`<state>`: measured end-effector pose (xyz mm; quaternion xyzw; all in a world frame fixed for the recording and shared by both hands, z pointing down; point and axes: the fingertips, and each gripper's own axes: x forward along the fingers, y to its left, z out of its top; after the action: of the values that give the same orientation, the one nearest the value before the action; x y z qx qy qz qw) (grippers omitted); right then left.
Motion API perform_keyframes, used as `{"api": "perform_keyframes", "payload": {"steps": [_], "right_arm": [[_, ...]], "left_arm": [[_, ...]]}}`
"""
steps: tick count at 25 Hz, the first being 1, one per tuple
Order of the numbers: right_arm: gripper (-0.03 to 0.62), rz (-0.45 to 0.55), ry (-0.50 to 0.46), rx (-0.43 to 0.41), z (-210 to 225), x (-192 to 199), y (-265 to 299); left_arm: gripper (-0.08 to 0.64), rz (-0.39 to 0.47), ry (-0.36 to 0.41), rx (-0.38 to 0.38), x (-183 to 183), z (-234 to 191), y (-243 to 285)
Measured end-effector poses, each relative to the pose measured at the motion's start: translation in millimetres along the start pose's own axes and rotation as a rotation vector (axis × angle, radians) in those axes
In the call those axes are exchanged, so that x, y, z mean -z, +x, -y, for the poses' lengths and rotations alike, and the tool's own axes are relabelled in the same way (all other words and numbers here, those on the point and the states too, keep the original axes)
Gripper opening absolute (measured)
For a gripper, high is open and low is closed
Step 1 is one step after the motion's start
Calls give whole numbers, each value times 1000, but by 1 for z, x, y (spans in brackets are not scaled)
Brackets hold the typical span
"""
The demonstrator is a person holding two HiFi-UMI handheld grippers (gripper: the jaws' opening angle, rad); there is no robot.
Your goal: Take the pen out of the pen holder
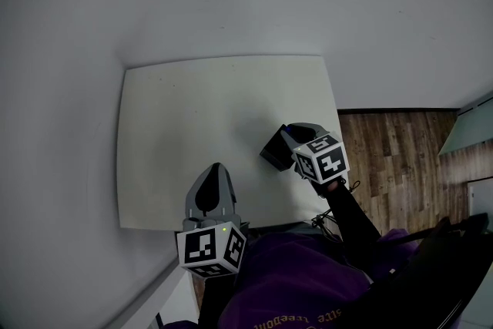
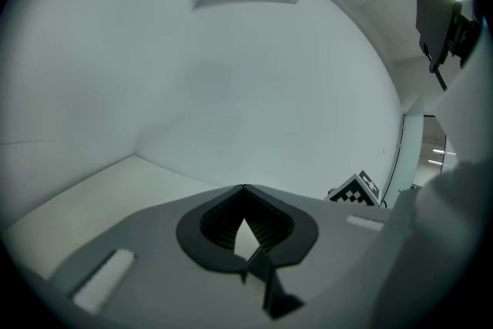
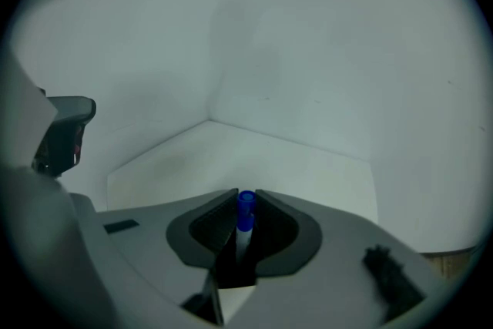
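A pen with a blue cap (image 3: pixel 246 206) stands upright between the jaws of my right gripper (image 3: pixel 246 196), which is shut on it. Low between those jaws is a dark shape (image 3: pixel 231 267) that looks like the black pen holder. In the head view the holder (image 1: pixel 271 152) sits on the white table (image 1: pixel 192 112) near its right front, with the right gripper (image 1: pixel 285 136) right over it. My left gripper (image 1: pixel 216 168) hovers at the table's front edge, left of the holder. Its jaws (image 2: pixel 244 189) meet at the tips with nothing between them.
The table stands in a corner of pale walls. Brown wood floor (image 1: pixel 393 158) lies beyond its right edge. The person's purple clothing (image 1: pixel 293 281) fills the bottom of the head view. The right gripper's marker cube (image 2: pixel 356 189) shows in the left gripper view.
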<state>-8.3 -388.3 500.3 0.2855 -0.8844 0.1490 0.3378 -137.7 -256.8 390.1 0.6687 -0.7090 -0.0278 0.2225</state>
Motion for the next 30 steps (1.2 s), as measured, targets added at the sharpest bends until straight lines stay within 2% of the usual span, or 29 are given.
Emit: {"api": "perform_keyframes", "payload": {"steps": [15,30], "right_arm": [[75,79,30,76,0,-16,-27],[75,173,37,118,-7,-40,-54]], "left_arm": [[8,14,-6,41,-8,-5,-2],[8,9,24,79,-12,-5,-6]]}}
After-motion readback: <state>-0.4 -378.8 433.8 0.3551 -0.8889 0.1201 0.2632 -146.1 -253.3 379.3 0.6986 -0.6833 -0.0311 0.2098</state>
